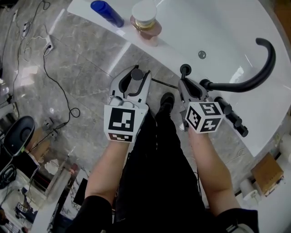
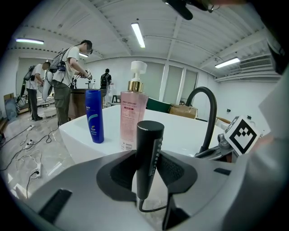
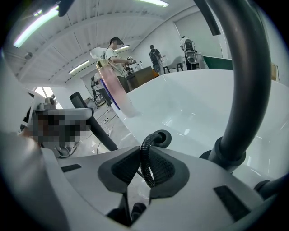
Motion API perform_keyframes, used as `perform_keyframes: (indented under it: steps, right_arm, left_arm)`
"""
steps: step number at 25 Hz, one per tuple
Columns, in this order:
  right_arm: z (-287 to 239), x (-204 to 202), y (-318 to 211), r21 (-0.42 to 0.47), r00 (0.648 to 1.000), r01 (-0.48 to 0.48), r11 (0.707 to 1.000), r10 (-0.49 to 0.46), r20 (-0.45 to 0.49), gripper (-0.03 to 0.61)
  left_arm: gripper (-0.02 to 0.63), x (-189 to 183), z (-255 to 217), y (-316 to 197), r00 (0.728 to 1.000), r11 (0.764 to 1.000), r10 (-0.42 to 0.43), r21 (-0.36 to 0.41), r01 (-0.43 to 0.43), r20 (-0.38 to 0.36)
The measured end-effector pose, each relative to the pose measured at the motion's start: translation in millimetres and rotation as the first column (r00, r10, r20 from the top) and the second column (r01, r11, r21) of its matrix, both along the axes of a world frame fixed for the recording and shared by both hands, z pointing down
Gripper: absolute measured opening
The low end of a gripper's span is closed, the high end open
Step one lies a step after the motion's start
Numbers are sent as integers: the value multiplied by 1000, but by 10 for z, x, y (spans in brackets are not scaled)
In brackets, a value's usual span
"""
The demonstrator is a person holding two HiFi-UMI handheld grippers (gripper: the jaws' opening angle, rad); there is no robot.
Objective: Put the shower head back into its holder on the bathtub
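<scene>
My left gripper (image 1: 135,83) is shut on the black stick-shaped shower head (image 1: 137,74), which stands upright between the jaws in the left gripper view (image 2: 148,155). It hovers just outside the white bathtub rim (image 1: 169,52). My right gripper (image 1: 188,87) is shut on the black ribbed hose (image 3: 145,164), a short way below the round black holder ring (image 3: 162,136) on the rim. In the head view the holder (image 1: 185,70) sits right ahead of the right jaws. A thin stretch of hose (image 1: 163,83) runs between the two grippers.
A curved black faucet (image 1: 257,75) rises at the right of the holder, with black handles (image 1: 232,116) beside it. A blue bottle (image 1: 107,12) and a pink pump bottle (image 1: 145,18) stand on the far rim. Cables (image 1: 54,82) cross the marble floor. People (image 2: 70,76) stand in the background.
</scene>
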State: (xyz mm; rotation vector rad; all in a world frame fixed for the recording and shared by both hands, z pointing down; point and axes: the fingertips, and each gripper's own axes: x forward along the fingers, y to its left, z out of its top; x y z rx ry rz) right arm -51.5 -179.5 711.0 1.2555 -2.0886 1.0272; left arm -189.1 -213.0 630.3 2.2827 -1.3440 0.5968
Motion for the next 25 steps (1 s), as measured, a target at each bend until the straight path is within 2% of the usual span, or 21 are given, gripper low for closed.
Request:
perform_keyframes:
  steps: [8,12,17,22,25]
  right_arm:
    - [69,6,-88,-34,997,-78,996,79,17,92]
    - [47,-50,8,-4,998,-67,998,67,-4,145]
    - [103,18,375,39,998,-34,999,36,-54,167]
    - [613,183,719,6,993,-36,999,36,-111,173]
    - [940,278,747,31,986,-64,997,68,-152,172]
  left_arm:
    - [147,-75,20,-40,1000,1000,0,6,0,1]
    - [147,-87,34,-24,1000,1000,14,5,-14,3]
    - [149,-133,170,40,1000,999,30,-21,-30,5]
    - [147,-142,438,73,997,997,67,-51,-65,24]
    - [147,-110,635,101,995,993,94,-72,-91,41]
